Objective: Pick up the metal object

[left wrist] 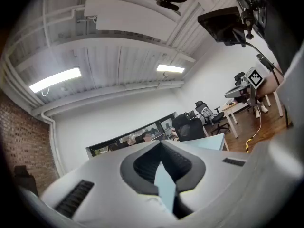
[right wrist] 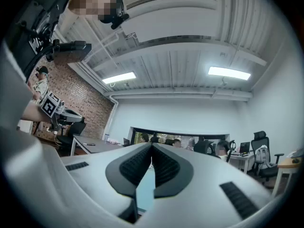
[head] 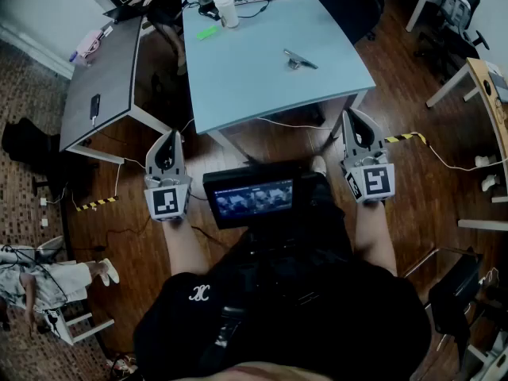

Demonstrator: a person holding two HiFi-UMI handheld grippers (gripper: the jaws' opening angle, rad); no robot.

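Left hand-held gripper and right hand-held gripper both pinched closed, empty
Metal object is a small grey elongated bit lying on the pale blue counter, well ahead of both.

The metal object is a small grey piece: a slim flat bar set slantwise over a stubby base. It lies flat on the pale blue surface, at about one o'clock in the head view, on the surface's right half, inside its edge.
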